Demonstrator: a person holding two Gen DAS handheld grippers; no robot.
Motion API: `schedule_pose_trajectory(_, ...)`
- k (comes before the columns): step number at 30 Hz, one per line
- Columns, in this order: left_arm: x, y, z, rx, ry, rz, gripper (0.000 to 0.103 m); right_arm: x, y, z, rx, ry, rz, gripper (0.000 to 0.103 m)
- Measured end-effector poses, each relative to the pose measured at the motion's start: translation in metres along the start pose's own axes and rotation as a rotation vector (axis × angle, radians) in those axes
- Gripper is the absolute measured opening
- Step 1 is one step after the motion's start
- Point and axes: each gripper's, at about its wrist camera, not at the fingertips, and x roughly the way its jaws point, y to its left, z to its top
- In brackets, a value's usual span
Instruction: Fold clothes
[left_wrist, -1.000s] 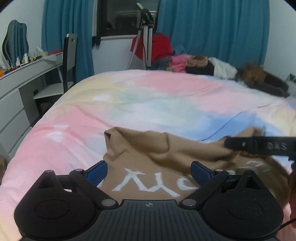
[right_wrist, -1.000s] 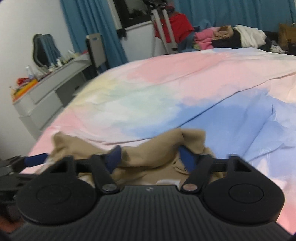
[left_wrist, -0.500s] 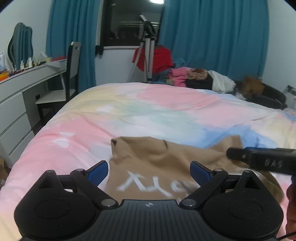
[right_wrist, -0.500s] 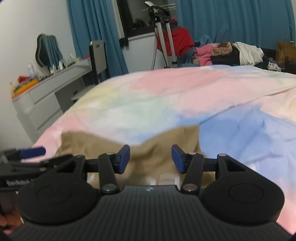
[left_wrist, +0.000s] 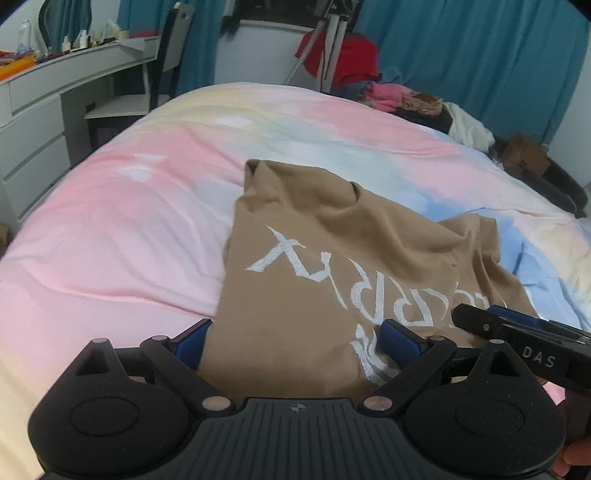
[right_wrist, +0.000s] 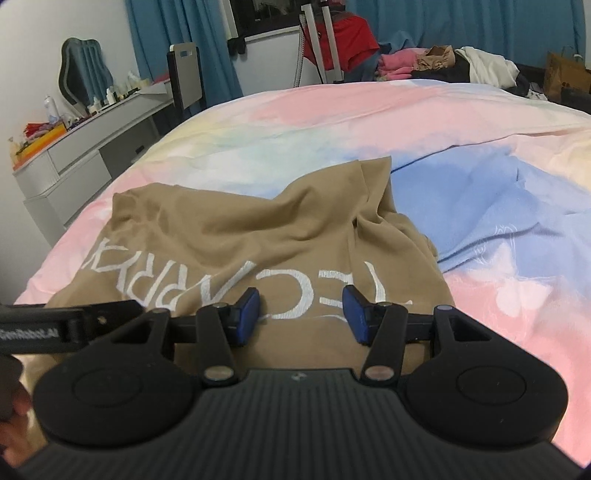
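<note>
A tan T-shirt (left_wrist: 332, 251) with white lettering lies rumpled on the pastel bedspread (left_wrist: 129, 221), its far edge humped into folds. My left gripper (left_wrist: 295, 341) hovers over the shirt's near edge, open wide, with cloth lying between its blue pads (left_wrist: 399, 341). My right gripper (right_wrist: 301, 317) is open over the lettering on the same shirt (right_wrist: 258, 236), nothing pinched. Each gripper shows in the other's view: the right one (left_wrist: 517, 325) at the shirt's right side, the left one (right_wrist: 74, 321) at the left edge. A hand (right_wrist: 14, 402) shows at the lower left.
A grey dresser (left_wrist: 33, 122) with bottles and a chair (left_wrist: 147, 92) stand left of the bed. A tripod (right_wrist: 321, 44), red cloth and a heap of clothes (right_wrist: 443, 62) lie beyond the far edge, before blue curtains. A paper bag (right_wrist: 565, 77) sits far right.
Both grippers dropped lower and closer over the shirt, which went from bunched to spread flatter with its lettering showing. The right gripper's fingers have narrowed somewhat but remain apart.
</note>
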Motion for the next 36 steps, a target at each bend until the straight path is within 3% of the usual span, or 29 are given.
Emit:
schedule_pose_trajectory(2, -0.015, 0.002, -0.002, -0.035, 0.01, -0.021, 0.094, -0.001, -0.001, -0.001, 0.004, -0.002, 0.003, 0.052)
schedule_pose_trajectory(7, -0.046, 0.034, -0.008, -0.292, 0.055, -0.219, 0.095, -0.004, -0.003, -0.002, 0.013, -0.009, 0.004, 0.051)
schedule_pose_trajectory(13, -0.054, 0.068, -0.018, -0.508, 0.111, -0.333, 0.095, -0.004, -0.002, -0.002, 0.012, -0.01, -0.001, 0.051)
schedule_pose_trajectory(19, -0.035, 0.058, -0.026, -0.528, 0.197, -0.403, 0.095, -0.003, -0.003, -0.001, 0.015, -0.006, -0.004, 0.052)
schedule_pose_trajectory(22, -0.018, 0.049, -0.035, -0.527, 0.208, -0.383, 0.095, -0.003, -0.003, -0.001, 0.021, -0.005, -0.004, 0.052)
schedule_pose_trajectory(26, -0.001, 0.056, -0.04, -0.653, 0.146, -0.415, 0.096, -0.003, -0.001, -0.001, 0.024, -0.005, -0.007, 0.052)
schedule_pose_trajectory(29, 0.004, 0.071, -0.042, -0.76, 0.093, -0.432, 0.088, -0.004, -0.001, -0.001, 0.024, -0.007, -0.008, 0.052)
schedule_pose_trajectory(34, 0.0, 0.077, -0.043, -0.8, 0.051, -0.427, 0.049, -0.005, 0.0, 0.0, 0.031, -0.008, -0.016, 0.052)
schedule_pose_trajectory(36, -0.002, 0.078, -0.043, -0.807, 0.037, -0.424, 0.041, -0.012, 0.005, 0.001, 0.017, -0.026, -0.035, 0.053)
